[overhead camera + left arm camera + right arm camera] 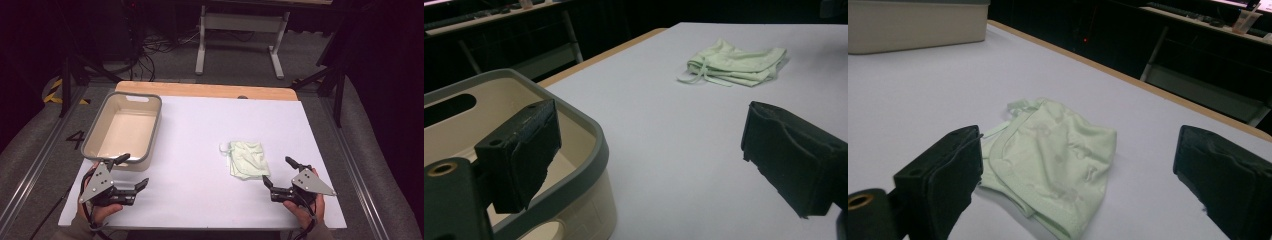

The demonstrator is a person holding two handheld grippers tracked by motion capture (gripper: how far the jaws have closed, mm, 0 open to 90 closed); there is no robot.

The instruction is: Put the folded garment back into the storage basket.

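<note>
Both grippers rest wide open and empty on the counter [200, 130]: left gripper [134, 171] beside the tub [156, 125], right gripper [277, 172] near the green cloth [247, 159].

A pale mint-green cloth [247, 160] is seen on a white worktop [200, 150] edged in light wood. The tub [92, 132] is coloured cream, rimmed in grey. Black jaws are shown.

Dim workroom around a white-covered worktop [200, 150]

Grey carpet floor [235, 70]; a white-legged desk frame [240, 35] at twelve o'clock, tangled cables [155, 47] at eleven, yellow-black hazard tape [56, 91] at ten.
</note>
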